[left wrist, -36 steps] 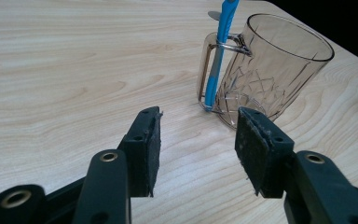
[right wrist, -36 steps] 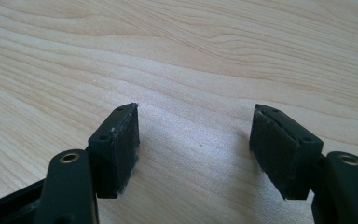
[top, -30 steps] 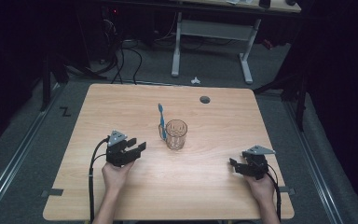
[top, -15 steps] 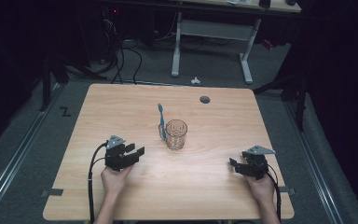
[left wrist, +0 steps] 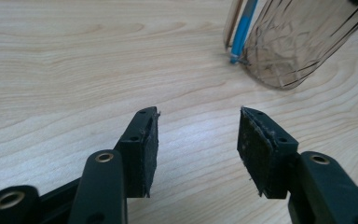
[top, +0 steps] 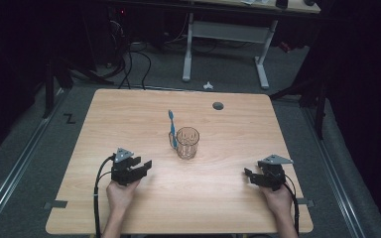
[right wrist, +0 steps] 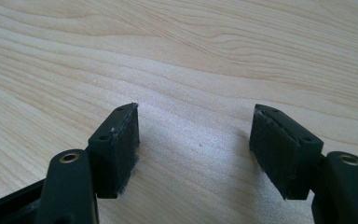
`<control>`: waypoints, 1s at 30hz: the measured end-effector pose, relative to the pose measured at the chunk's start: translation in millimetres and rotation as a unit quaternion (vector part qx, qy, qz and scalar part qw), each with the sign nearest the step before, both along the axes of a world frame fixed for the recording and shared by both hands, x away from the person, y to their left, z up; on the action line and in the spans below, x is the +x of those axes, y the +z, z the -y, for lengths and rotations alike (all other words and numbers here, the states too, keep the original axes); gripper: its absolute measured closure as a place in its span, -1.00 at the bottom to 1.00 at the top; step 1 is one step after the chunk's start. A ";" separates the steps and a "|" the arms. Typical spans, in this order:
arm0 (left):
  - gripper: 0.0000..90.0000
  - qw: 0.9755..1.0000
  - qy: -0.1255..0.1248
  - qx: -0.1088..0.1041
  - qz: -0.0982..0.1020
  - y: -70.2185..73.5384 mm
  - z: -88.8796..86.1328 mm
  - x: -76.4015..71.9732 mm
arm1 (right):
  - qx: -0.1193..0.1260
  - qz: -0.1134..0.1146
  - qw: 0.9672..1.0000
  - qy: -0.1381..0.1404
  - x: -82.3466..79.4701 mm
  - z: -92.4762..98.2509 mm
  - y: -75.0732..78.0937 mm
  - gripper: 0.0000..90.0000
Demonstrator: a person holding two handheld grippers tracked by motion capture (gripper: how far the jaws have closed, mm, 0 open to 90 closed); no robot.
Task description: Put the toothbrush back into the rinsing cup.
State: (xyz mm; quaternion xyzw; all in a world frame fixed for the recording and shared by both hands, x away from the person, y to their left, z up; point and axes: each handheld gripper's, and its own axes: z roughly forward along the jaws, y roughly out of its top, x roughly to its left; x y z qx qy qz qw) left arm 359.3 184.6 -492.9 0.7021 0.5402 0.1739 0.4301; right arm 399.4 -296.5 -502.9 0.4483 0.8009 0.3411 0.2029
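A clear brownish glass cup [top: 187, 143] stands upright near the middle of the wooden table [top: 129, 114]. A blue toothbrush [top: 171, 126] rests at the cup's left side, and I cannot tell whether it is inside the cup. In the left gripper view the cup [left wrist: 303, 42] and the toothbrush [left wrist: 240, 35] sit ahead to the upper right. My left gripper [top: 144, 167] [left wrist: 198, 126] is open over bare wood, short of the cup and to its left. My right gripper [top: 249, 177] [right wrist: 196, 126] is open low over the table at the front right, nothing between its pads.
A dark round hole [top: 218, 105] sits in the tabletop at the back right. Beyond the table stand a white desk frame [top: 228, 34] and floor cables [top: 129, 59]. A small white object [top: 208, 85] lies on the floor.
My left gripper has drawn back slightly toward the near edge of the table. The right gripper, the cup and the toothbrush have stayed put.
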 end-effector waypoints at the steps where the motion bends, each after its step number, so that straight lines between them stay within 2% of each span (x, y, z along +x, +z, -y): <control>1: 0.08 1.000 0.000 0.005 -0.001 -0.4 0.1 -0.3 | 0.000 0.000 1.000 0.000 0.0 0.0 0.0 -0.26; 7: 0.06 1.000 0.008 0.019 -0.002 -3.9 -1.5 -2.6 | 0.000 0.000 1.000 0.000 0.0 0.0 0.0 -0.26; 12: 0.06 1.000 0.010 0.018 -0.007 -6.6 -2.5 -5.0 | 0.000 0.000 1.000 0.000 0.0 0.0 0.0 -0.25; 20: 0.05 0.999 0.015 0.030 -0.009 -11.0 -2.3 -8.4 | -0.001 0.001 1.000 0.001 0.2 0.1 0.0 -0.25; 30: 0.02 0.997 0.024 0.066 -0.008 -15.5 1.4 -10.6 | -0.001 0.001 1.000 0.001 0.2 0.1 -0.1 -0.26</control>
